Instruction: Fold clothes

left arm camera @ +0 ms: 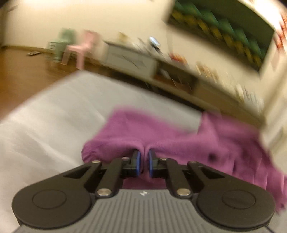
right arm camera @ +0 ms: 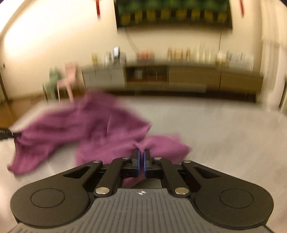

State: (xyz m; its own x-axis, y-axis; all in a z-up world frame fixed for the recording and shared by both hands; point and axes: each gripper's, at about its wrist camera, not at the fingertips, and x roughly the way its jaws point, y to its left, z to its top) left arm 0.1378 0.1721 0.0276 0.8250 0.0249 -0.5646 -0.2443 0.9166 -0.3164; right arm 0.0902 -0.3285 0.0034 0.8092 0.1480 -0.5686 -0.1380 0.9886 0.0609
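Note:
A purple knit garment (left arm camera: 161, 132) lies stretched over a pale grey table (left arm camera: 53, 111). My left gripper (left arm camera: 144, 154) is shut on a fold of its cloth, which bunches around the blue pads. In the right wrist view the same purple garment (right arm camera: 86, 123) spreads left and away, rumpled and partly lifted. My right gripper (right arm camera: 142, 152) is shut on another pinch of its fabric, and a purple flap hangs below the fingers. At the far left edge of that view, the dark tip of the left gripper (right arm camera: 5, 135) meets the cloth. Both views are motion-blurred.
Beyond the grey table (right arm camera: 215, 129) runs a long low wooden cabinet (right arm camera: 193, 78) topped with bottles and small items. A pink chair (left arm camera: 81, 48) and a green chair (left arm camera: 61, 43) stand on the wooden floor at left. A dark green framed picture (right arm camera: 172, 12) hangs on the wall.

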